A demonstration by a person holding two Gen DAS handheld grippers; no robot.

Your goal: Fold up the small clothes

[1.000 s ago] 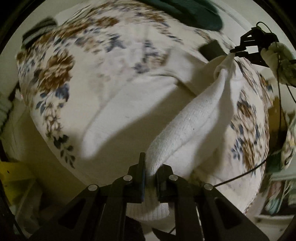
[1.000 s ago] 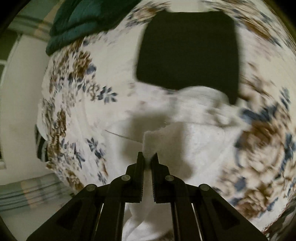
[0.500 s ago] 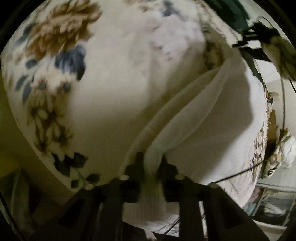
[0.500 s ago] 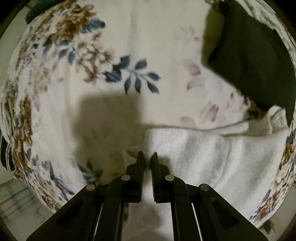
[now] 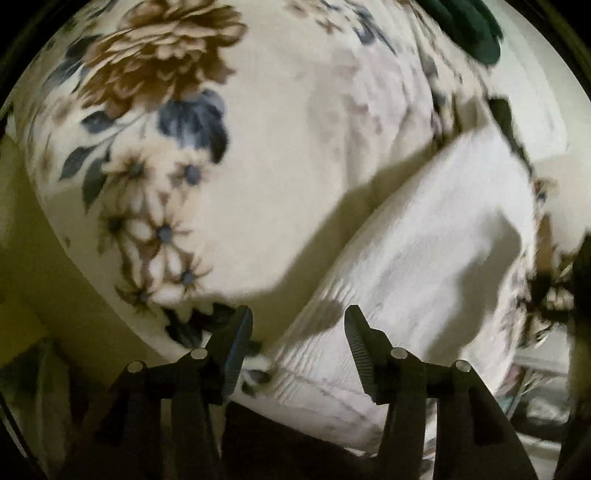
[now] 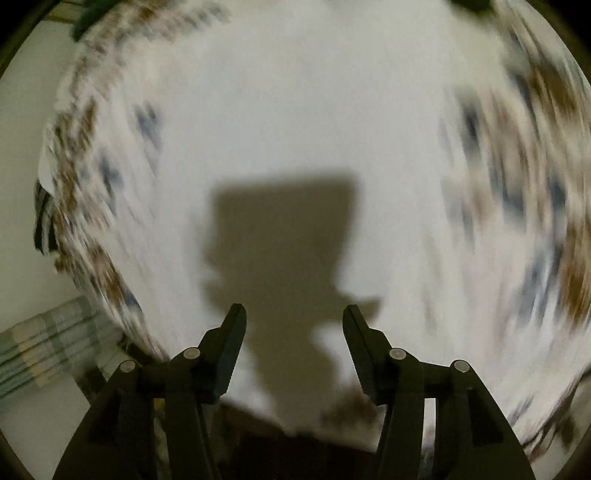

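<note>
A white knit garment (image 5: 424, 266) lies folded on the floral bedspread (image 5: 258, 155), running from the lower middle to the upper right of the left wrist view. My left gripper (image 5: 297, 325) is open just above its ribbed near edge, holding nothing. My right gripper (image 6: 293, 321) is open and empty over the floral bedspread (image 6: 295, 122); that view is blurred by motion and shows only the gripper's shadow, not the white garment.
A dark green cloth (image 5: 469, 26) lies at the far top right of the bed. A dark item (image 5: 504, 114) peeks out behind the white garment. The bed edge and a striped cloth (image 6: 44, 343) show at lower left of the right wrist view.
Both grippers have opened and let go of the white garment, which now lies flat on the bed. The right gripper has swung away from it fast.
</note>
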